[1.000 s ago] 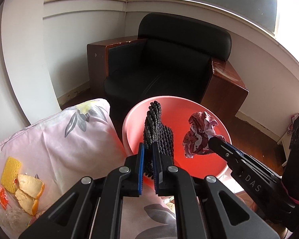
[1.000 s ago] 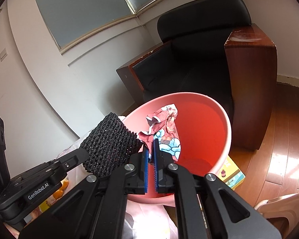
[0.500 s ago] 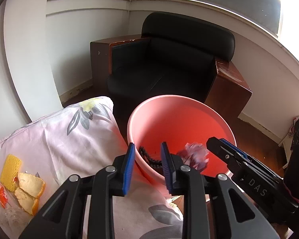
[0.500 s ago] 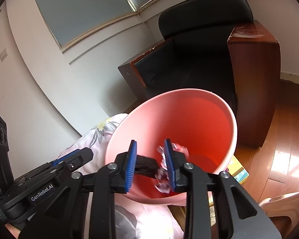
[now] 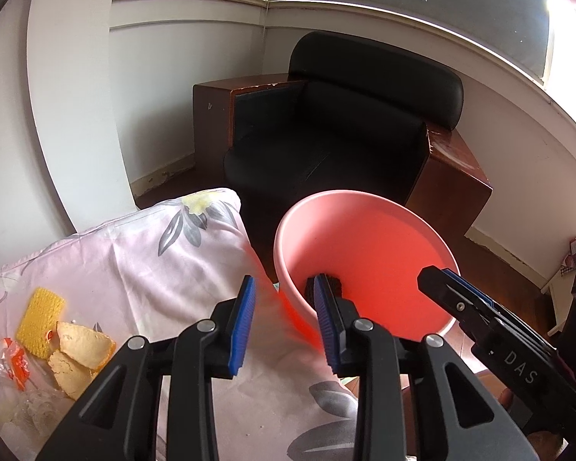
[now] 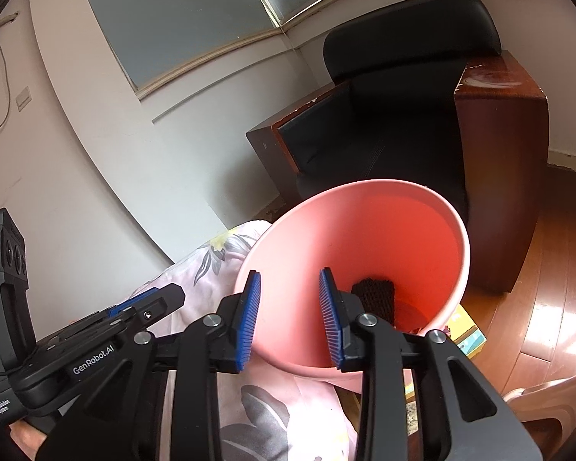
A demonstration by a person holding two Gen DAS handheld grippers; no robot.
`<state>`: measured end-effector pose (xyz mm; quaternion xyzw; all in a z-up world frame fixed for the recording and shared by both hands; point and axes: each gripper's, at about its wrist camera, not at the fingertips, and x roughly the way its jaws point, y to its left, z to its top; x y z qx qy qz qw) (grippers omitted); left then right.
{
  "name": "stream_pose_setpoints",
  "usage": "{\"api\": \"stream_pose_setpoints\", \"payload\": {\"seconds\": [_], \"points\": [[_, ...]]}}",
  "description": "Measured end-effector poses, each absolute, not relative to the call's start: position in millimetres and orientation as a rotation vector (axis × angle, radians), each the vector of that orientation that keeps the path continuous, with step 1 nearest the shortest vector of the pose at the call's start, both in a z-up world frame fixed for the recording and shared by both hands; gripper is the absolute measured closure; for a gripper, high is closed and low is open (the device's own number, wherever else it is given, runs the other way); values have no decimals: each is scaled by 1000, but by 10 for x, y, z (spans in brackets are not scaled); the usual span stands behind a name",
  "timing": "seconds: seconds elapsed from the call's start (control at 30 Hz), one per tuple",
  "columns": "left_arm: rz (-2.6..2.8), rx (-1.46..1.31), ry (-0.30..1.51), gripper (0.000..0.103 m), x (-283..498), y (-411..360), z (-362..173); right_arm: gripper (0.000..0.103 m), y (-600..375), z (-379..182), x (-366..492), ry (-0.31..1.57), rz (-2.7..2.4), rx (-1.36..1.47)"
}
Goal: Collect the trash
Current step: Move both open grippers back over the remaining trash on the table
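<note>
A pink bin [image 5: 384,253] stands beside the bed, and the right wrist view looks down into its wall [image 6: 364,238]. A black mesh sleeve [image 6: 374,296] lies inside it, and a corner of the sleeve [image 5: 336,283] peeks past my finger. My left gripper [image 5: 284,280] is open and empty over the bin's near rim. My right gripper [image 6: 289,274] is open and empty above the bin mouth. The printed wrapper is not visible. On the sheet at lower left lie a yellow sponge [image 5: 40,320], orange peel [image 5: 80,345] and an orange wrapper [image 5: 15,357].
A flowered pink sheet [image 5: 153,253] covers the bed. A black armchair [image 5: 338,142] with wooden sides stands behind the bin. A colourful box [image 6: 468,332] sits on the wood floor under the bin, with a beige plastic chair [image 6: 549,399] at lower right.
Both grippers opened. The black mesh sleeve fell from the left one and the printed wrapper from the right one into the bin. The left view has shifted so the bin sits further right.
</note>
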<state>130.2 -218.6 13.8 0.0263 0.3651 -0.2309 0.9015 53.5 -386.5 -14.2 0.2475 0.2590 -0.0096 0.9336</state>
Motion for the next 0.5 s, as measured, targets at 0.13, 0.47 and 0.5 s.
{"api": "stream_pose_setpoints", "payload": {"seconds": [0.13,0.47,0.5], "points": [[-463,47,750,72,1240,-2064,178,71,-3766,-99,498,530,4,493],[-431,13,735,72,1065,-1727,284,71,-3559,-37,357,546,76,516],[-427,8,734,72,1041,-1679,293,71,-3533,-37,340,553,89,525]]}}
